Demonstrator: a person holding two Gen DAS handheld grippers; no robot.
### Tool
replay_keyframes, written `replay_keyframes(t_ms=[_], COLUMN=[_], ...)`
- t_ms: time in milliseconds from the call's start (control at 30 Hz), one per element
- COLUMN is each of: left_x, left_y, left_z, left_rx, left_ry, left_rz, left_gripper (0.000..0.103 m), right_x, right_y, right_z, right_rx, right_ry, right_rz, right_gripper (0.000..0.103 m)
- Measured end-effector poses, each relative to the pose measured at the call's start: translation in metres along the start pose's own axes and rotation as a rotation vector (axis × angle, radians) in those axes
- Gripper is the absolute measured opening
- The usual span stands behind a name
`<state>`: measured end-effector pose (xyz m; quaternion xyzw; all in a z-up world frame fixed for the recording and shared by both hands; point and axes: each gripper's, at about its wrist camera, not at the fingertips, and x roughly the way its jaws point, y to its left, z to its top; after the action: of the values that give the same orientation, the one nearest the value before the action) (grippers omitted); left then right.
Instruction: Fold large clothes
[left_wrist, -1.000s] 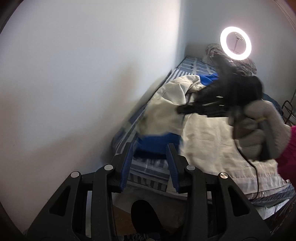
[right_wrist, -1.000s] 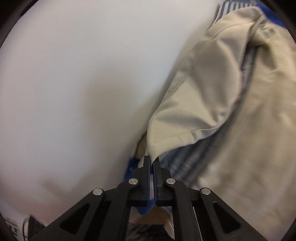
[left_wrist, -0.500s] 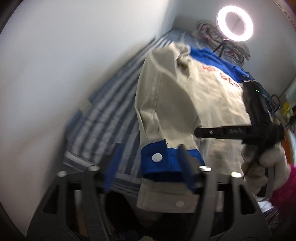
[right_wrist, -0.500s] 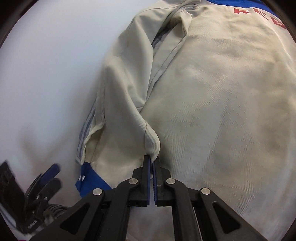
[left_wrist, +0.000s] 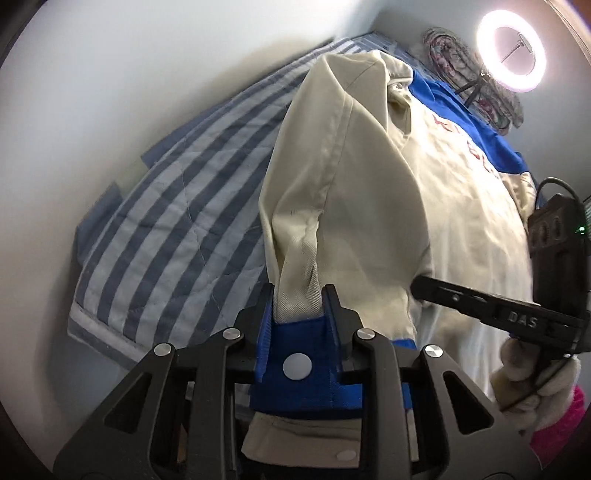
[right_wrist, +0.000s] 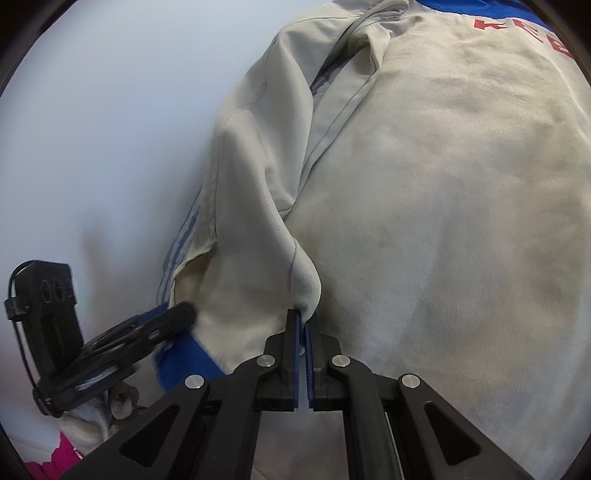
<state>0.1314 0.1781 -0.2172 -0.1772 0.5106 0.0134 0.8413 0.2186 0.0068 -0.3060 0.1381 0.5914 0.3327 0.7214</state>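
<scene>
I see a big bed (left_wrist: 177, 206) with blue and white stripes on the left side of my left camera. On it lies a big cream jacket (left_wrist: 461, 229) with blue at the top and red letters (right_wrist: 524, 33). It fills the middle and right of both pictures.

One sleeve (left_wrist: 332, 177) of the jacket is pulled across the middle of the left picture. It ends in a blue cuff (left_wrist: 299, 358) at the bottom, with a round silver button (left_wrist: 297, 368) on it.

My left gripper (left_wrist: 300, 306) has its jaws partly apart, and the sleeve sits between them just above the cuff.

My right gripper (right_wrist: 304, 325) is nearly closed at the bottom middle of its picture, pinching a fold of the sleeve.

A bright ring light (left_wrist: 511, 50) glows in the upper right of the left picture.
</scene>
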Motion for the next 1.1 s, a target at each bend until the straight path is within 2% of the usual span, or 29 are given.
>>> replay_keyframes(t_ms=[133, 200, 367, 467, 533, 667, 767, 833, 933, 1067, 1100], left_x=[-0.027, -0.052, -0.124, -0.147, -0.150, -0.145, -0.132, -0.125, -0.117, -0.108, -0.110], left_y=[-0.007, -0.013, -0.027, -0.039, -0.048, -0.069, -0.084, -0.092, -0.101, -0.118, -0.118], left_z=[0.005, 0.010, 0.016, 0.007, 0.000, -0.019, -0.031, -0.040, -0.053, -0.078, -0.084], left_rx=[0.047, 0.100, 0.227, 0.329, 0.366, 0.457, 0.524, 0.558, 0.616, 0.701, 0.713], left_ry=[-0.096, -0.182, -0.402, -0.473, -0.478, -0.465, -0.432, -0.413, -0.373, -0.343, -0.338], left_rz=[0.014, 0.061, 0.139, 0.156, 0.119, 0.059, 0.018, -0.003, -0.026, -0.043, -0.050], left_gripper=[0.021, 0.021, 0.020, 0.020, 0.020, 0.020, 0.020, 0.020, 0.020, 0.020, 0.020], right_x=[-0.010, -0.024, -0.073, -0.098, -0.111, -0.116, -0.101, -0.087, -0.061, -0.025, -0.019], right_y=[0.005, 0.004, -0.004, -0.005, -0.003, 0.012, 0.024, 0.032, 0.048, 0.068, 0.069], right_z=[0.002, 0.008, 0.038, 0.071, 0.101, 0.152, 0.190, 0.210, 0.225, 0.233, 0.231], right_rx=[-0.033, -0.042, -0.047, -0.044, -0.046, -0.084, -0.114, -0.121, -0.154, -0.207, -0.219], right_ry=[-0.009, -0.036, -0.148, -0.205, -0.236, -0.263, -0.210, -0.181, -0.122, -0.039, -0.022], right_rz=[0.014, 0.023, 0.034, 0.019, 0.004, -0.087, -0.099, -0.135, -0.199, -0.335, -0.375], right_gripper=[0.009, 0.034, 0.036, 0.044, 0.047, 0.057, 0.063, 0.063, 0.063, 0.062, 0.059])
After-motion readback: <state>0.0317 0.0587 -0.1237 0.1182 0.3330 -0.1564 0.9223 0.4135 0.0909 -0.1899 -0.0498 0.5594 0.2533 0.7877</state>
